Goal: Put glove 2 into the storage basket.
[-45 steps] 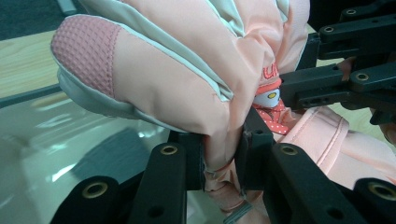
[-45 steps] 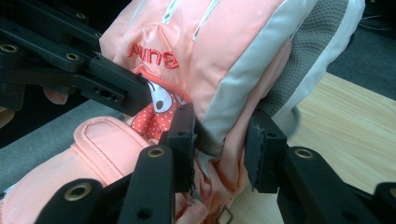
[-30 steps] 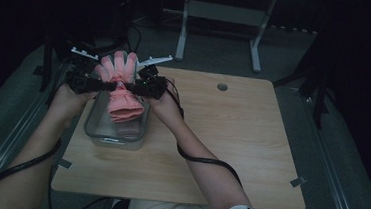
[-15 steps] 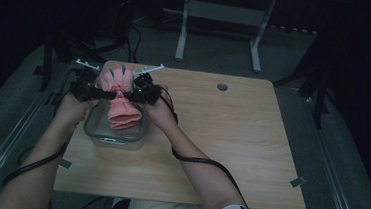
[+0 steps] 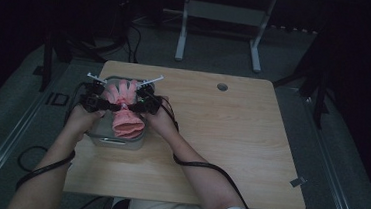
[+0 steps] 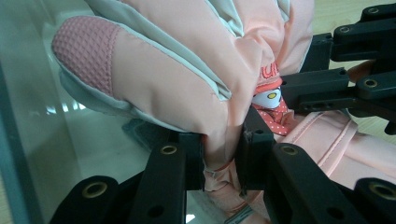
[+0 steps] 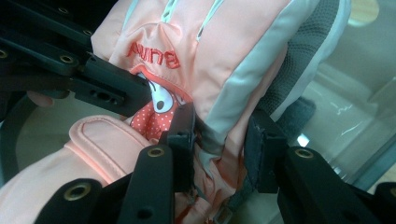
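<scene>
From the high view, a pink glove (image 5: 125, 111) is seen hanging over a clear plastic box (image 5: 115, 140) that sits at the near left corner of a wooden table (image 5: 220, 152). It's held up from both sides: the left gripper (image 5: 104, 103) is clamped on its left edge, the right gripper (image 5: 135, 107) on its right edge. The glove's fingers are pointed away from the person, and the cuff end is draped down toward the box's inside. Whether the cuff is touching the box floor can't be told from here.

In the left gripper view, the glove (image 6: 187, 70) is shown pinched between the two black jaws, with a fold of pink fabric squeezed tight between the pads. The box's clear wall (image 6: 28, 140) is seen at the left, and the right gripper (image 6: 345, 88) is seen on the far side.

In the right gripper view, the glove (image 7: 205, 60) is again nipped at a bunched edge, jaws pressed onto fabric. Red embroidered lettering and a small cartoon patch are visible, with the left gripper (image 7: 70, 74) gripping beyond.
</scene>
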`<state>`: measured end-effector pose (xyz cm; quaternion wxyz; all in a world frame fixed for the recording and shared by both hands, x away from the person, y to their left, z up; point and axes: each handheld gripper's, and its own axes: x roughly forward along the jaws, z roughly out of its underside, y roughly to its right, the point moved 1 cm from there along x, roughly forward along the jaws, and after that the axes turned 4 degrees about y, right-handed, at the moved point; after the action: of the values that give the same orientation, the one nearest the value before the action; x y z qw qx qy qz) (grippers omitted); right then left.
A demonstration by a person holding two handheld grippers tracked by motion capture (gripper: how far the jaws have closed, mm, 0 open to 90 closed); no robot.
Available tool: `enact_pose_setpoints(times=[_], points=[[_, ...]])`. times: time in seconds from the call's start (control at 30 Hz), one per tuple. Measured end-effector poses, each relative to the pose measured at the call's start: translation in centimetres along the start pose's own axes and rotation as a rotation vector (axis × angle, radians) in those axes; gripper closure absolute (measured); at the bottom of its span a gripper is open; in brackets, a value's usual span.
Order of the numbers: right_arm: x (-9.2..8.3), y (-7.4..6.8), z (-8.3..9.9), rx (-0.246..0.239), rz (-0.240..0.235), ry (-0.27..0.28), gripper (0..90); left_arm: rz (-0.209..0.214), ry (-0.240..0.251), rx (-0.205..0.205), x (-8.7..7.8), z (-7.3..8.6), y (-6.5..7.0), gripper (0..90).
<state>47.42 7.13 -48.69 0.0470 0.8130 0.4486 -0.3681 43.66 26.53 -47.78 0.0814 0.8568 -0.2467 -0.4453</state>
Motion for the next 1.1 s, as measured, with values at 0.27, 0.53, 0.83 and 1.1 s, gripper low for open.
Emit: enact_pose_setpoints(times=[0.27,0.53,0.83,1.1], points=[[0.7,0.7,0.3,0.032,0.01,-0.026,64.8,-0.037,-0.017,-0.021,1.3,0.1,-0.2,72.5],[0.9,1.5,0.1,0.064,0.012,-0.035,57.4,-0.083,-0.013,-0.016,1.6,-0.2,-0.1,64.8],[-1.5,1.4,-1.0,-0.016,0.053,0.04,46.8,-0.149,0.009,0.026,1.6,-0.5,0.4,52.4],[-2.6,2.2,-0.3,0.009,0.02,0.062,42.3,-0.229,0.025,0.065,2.2,-0.9,1.5,49.4]])
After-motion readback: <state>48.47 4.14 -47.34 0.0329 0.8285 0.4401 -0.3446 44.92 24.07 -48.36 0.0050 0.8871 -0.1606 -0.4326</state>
